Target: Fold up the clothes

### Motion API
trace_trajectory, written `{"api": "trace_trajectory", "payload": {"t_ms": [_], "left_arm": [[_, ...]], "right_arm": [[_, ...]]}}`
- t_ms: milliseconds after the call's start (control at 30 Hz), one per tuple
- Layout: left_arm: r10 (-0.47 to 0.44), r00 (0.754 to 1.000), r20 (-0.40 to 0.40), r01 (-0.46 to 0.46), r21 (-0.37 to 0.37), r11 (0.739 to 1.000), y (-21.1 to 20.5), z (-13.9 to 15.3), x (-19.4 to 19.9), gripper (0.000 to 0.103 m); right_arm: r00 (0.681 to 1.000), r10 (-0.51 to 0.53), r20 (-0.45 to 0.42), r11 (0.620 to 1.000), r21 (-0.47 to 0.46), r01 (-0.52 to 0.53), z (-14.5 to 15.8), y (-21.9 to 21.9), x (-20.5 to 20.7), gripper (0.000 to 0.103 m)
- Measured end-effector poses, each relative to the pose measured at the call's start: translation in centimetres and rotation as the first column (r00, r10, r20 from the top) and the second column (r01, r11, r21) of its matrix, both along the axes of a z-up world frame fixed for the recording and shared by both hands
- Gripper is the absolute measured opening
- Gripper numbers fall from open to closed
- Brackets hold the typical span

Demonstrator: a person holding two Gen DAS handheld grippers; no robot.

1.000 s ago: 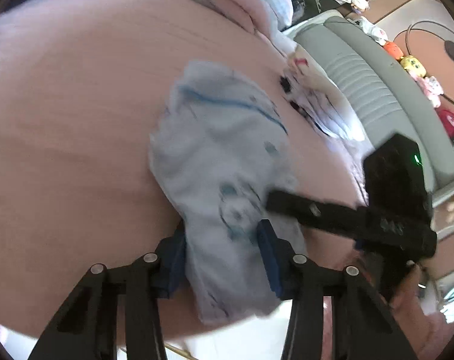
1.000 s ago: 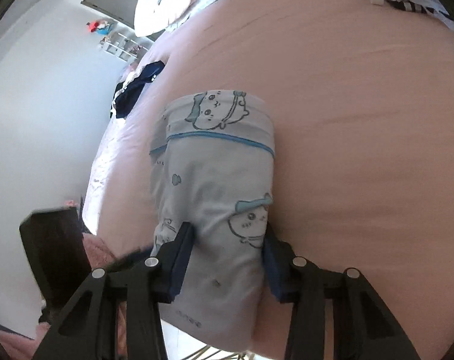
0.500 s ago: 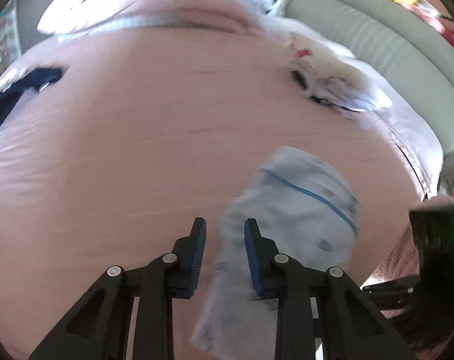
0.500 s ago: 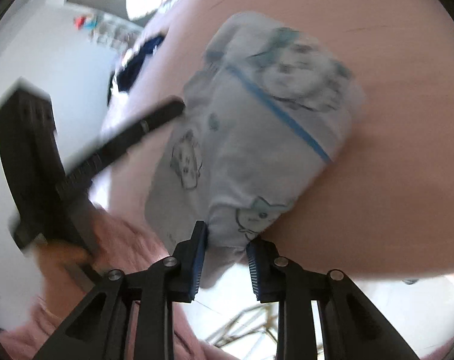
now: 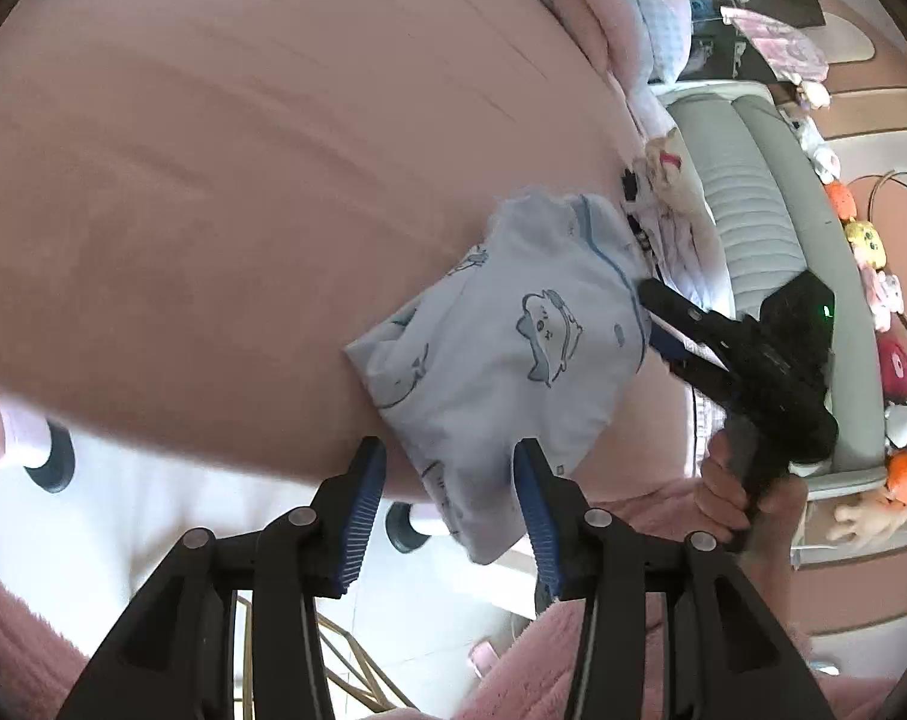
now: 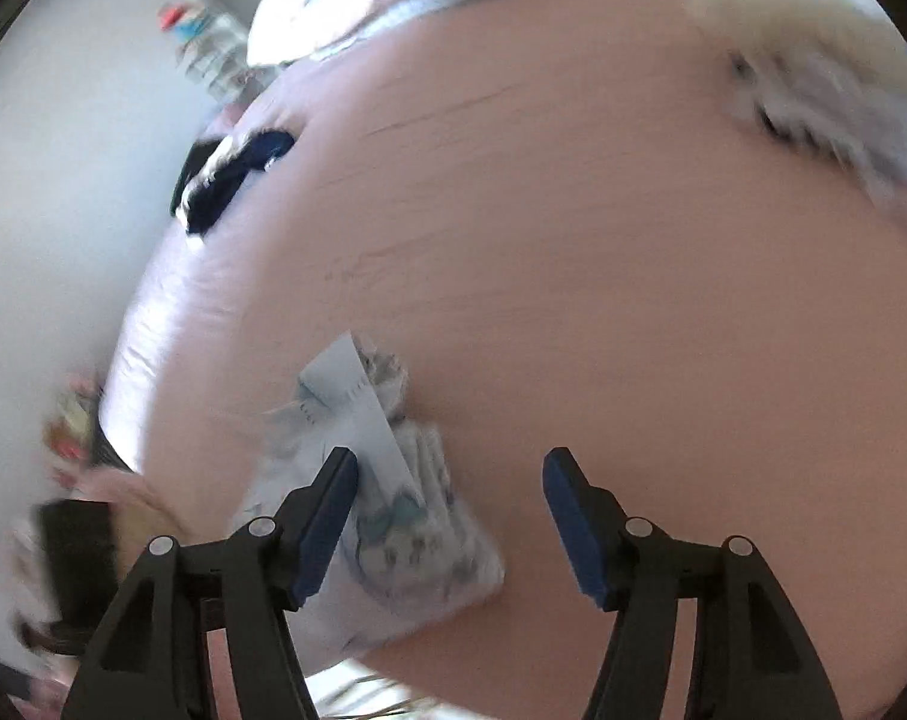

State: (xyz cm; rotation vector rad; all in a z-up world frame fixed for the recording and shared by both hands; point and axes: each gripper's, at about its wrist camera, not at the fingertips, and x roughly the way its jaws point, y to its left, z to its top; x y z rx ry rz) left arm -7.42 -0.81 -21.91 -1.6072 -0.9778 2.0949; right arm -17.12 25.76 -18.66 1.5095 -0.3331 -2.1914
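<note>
The folded light-blue garment w/ cartoon print lay near the front edge of the pink bed, one end hanging a bit over the edge. I think it was put there so both grippers reach it easily for one more fold or a lift, but that is only my guess.

The left gripper pointed steeply down at the overhanging end. Its jaws were opening; cloth was between them, but the pads did not seem to press on it, so released.

The right gripper also pointed down, approx. at the bed. Its jaws were opening too, and wide. The garment sat by the left pad; the picture was blurred, so contact was not sure, but nothing was clamped. In the left view this gripper was at the garment's far side, held by the person's hand.
</note>
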Motion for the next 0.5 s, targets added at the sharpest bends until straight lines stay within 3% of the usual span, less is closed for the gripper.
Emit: {"api": "trace_trajectory", "payload": {"t_ms": [100,133,167,200,267,367,433,467,500], "left_arm": [[-0.016,1.000,-0.025,0.016,-0.008,1.000,0.3,-0.7,-0.7,0.040],[-0.022,0.998,-0.055,0.020,-0.025,0.999,0.5,-0.3,-1.0,0.037],[-0.033,0.994,-0.099,0.026,-0.067,0.997,0.8,0.5,-1.3,0.022],[-0.048,0.988,-0.147,0.031,-0.117,0.993,1.0,1.3,-1.7,0.021],[-0.061,0.979,-0.193,0.027,-0.176,0.984,1.1,2.0,-2.9,0.021],[-0.060,0.977,-0.203,0.015,-0.218,0.976,0.8,2.2,-4.3,0.021],[-0.037,0.984,-0.173,0.003,-0.191,0.982,0.1,2.2,-4.1,0.023],[-0.016,0.987,-0.162,-0.012,-0.169,0.986,-0.2,2.3,-3.8,0.027],[-0.002,0.988,-0.157,-0.023,-0.160,0.987,-0.7,2.5,-3.4,0.040]], "right_arm": [[0.997,0.058,0.047,0.998,-0.019,-0.057,-1.9,-1.1,-0.7,0.063],[0.997,0.034,0.070,0.998,-0.049,-0.031,-2.5,-0.8,-0.6,0.061],[0.996,0.013,0.092,0.997,-0.083,-0.005,-2.7,-0.4,-0.2,0.055],[0.993,-0.008,0.114,0.993,-0.116,0.022,-2.9,0.0,0.2,0.047],[0.986,-0.039,0.162,0.985,-0.162,0.065,-3.1,0.8,1.2,0.044],[0.979,-0.026,0.202,0.982,-0.180,0.063,-3.0,1.3,3.5,0.044],[0.982,-0.012,0.189,0.983,-0.177,0.046,-2.4,1.7,4.5,0.045],[0.986,-0.008,0.169,0.984,-0.173,0.037,-2.0,2.1,4.8,0.045],[0.989,-0.005,0.149,0.985,-0.167,0.030,-1.6,2.4,5.1,0.046]]}}
